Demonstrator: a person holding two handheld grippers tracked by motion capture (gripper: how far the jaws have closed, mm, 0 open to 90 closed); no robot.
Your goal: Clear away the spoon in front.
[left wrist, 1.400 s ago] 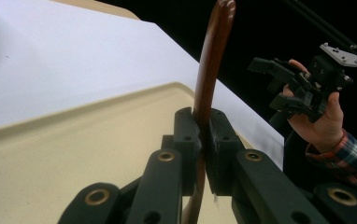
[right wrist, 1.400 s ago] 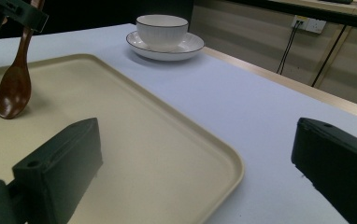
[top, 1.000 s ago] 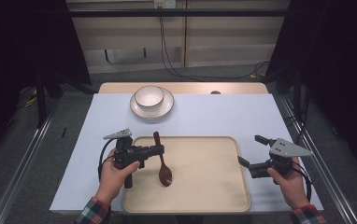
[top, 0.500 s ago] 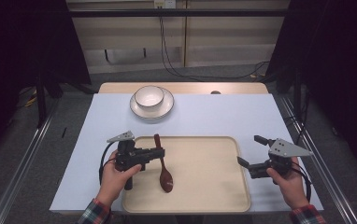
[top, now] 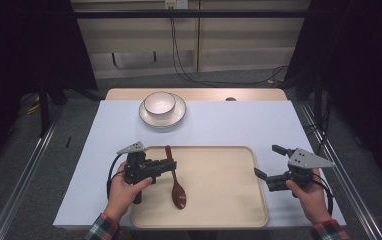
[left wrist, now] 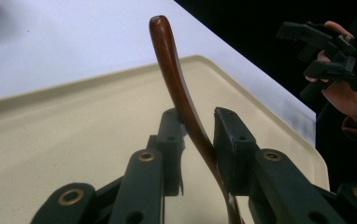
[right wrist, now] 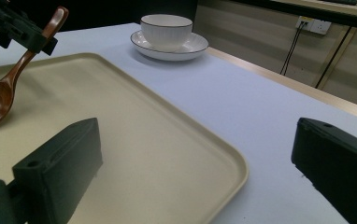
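Wooden spoon (top: 174, 176) lies on the beige tray (top: 219, 200), handle between the left gripper's (top: 169, 167) jaws, which have just been opening and look slack on it: release likely. Right gripper (top: 268, 162) hovers spread, holding nothing, at the tray's right edge.

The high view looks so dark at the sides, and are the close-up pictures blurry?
High view: the light falls on the table while the room's sides stay black. Left gripper view: the wooden spoon is sharp, the black jaws at the bottom soft. Right gripper view: the near jaws blur, the bowl shows clearly.
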